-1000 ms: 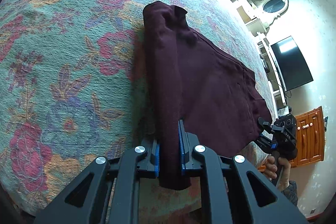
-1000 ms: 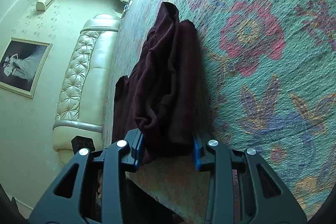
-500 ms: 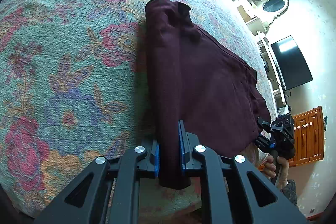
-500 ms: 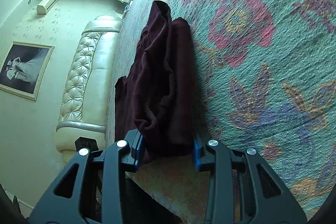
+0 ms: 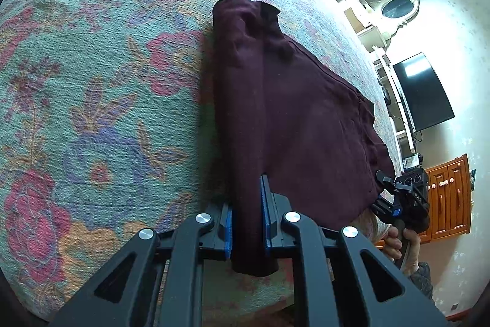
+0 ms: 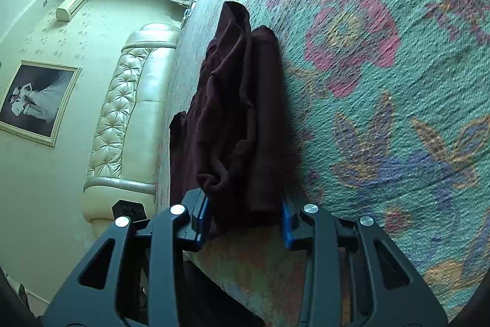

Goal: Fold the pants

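Dark maroon folded fabric pants (image 5: 294,124) lying near the edge of a bed with a floral teal woven bedspread (image 5: 92,100). Left gripper (image 5: 246,222) clamped on one folded edge. Right gripper (image 6: 245,219) clasping a thicker bunched fold at the opposite end.

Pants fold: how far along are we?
Done: the maroon pants lie on the floral bedspread with at least one fold in; layers are stacked along one edge. In hand: left claw and right claw each grip that edge near the bed's side. Left: carry it over, release, and smooth the bunched far end.
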